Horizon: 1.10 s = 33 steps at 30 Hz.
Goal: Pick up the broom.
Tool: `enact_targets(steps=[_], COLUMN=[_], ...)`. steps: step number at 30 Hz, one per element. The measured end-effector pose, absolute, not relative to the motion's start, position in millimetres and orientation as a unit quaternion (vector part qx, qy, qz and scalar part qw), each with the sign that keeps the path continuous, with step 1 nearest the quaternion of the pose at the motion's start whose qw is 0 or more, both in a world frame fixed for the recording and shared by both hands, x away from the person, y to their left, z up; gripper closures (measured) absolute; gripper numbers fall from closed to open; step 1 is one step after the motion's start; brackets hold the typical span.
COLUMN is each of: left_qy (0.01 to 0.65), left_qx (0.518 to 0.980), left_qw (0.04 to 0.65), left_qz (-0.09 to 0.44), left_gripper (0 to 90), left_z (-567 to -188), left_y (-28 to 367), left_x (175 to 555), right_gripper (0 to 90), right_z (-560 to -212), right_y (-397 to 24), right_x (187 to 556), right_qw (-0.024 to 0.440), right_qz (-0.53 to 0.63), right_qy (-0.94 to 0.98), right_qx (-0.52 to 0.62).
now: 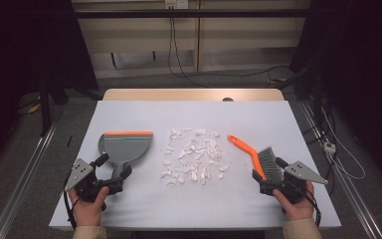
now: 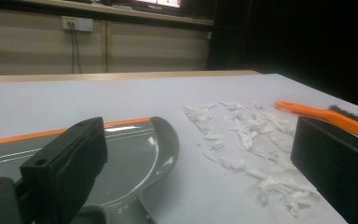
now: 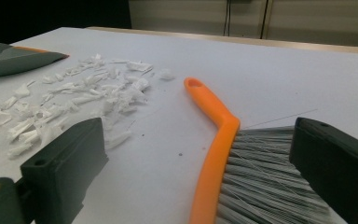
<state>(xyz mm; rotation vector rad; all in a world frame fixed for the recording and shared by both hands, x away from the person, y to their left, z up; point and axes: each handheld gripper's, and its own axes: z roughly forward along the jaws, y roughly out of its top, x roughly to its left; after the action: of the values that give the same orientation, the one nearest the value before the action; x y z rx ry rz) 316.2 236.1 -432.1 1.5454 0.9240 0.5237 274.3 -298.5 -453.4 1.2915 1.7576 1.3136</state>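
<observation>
A grey dustpan with an orange lip lies left of centre, its handle pointing toward the near edge. My left gripper is open, its jaws straddling that handle without pressing on it. In the left gripper view the dustpan sits just past the left jaw, with my left gripper standing wide. A pile of white paper scraps lies mid-table. An orange brush with grey bristles lies on the right. My right gripper is open around its head. The right gripper view shows the brush between the spread jaws of my right gripper.
The table has a pale cover, with a wooden strip at its far edge. Metal rails run along the floor on both sides, and cables hang against the back wall. The paper scraps lie between the two tools.
</observation>
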Motion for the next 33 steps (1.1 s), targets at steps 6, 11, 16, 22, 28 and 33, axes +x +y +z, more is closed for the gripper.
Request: enact_targets(steps=[6,11,16,22,28,33], left_qy=[0.383,0.382,0.369,0.362,0.361,0.361], left_qx=[0.671,0.671,0.677,0.677,0.673,0.671], left_qw=[0.594,0.599,0.600,0.604,0.609,0.612], left_qz=[0.223,0.213,0.215,0.213,0.212,0.211], left_gripper=[3.3,3.4,3.4,3.4,3.4,3.4], left_z=[-431,-432,-429,-428,-427,-428], left_y=[238,239,235,234,236,236], left_x=[318,320,319,317,315,314], right_gripper=[3.5,4.1,5.4,6.7,7.1,11.5], right_z=[-457,-455,-450,-440,-429,-427], right_y=[-297,-294,-290,-288,-288,-294], right_x=[278,282,289,308,340,368], right_qw=[0.292,0.300,0.300,0.279,0.248,0.206], right_qz=[0.477,0.463,0.454,0.441,0.411,0.372], right_qy=[0.670,0.681,0.691,0.706,0.721,0.744], right_qx=[0.488,0.482,0.476,0.479,0.499,0.515])
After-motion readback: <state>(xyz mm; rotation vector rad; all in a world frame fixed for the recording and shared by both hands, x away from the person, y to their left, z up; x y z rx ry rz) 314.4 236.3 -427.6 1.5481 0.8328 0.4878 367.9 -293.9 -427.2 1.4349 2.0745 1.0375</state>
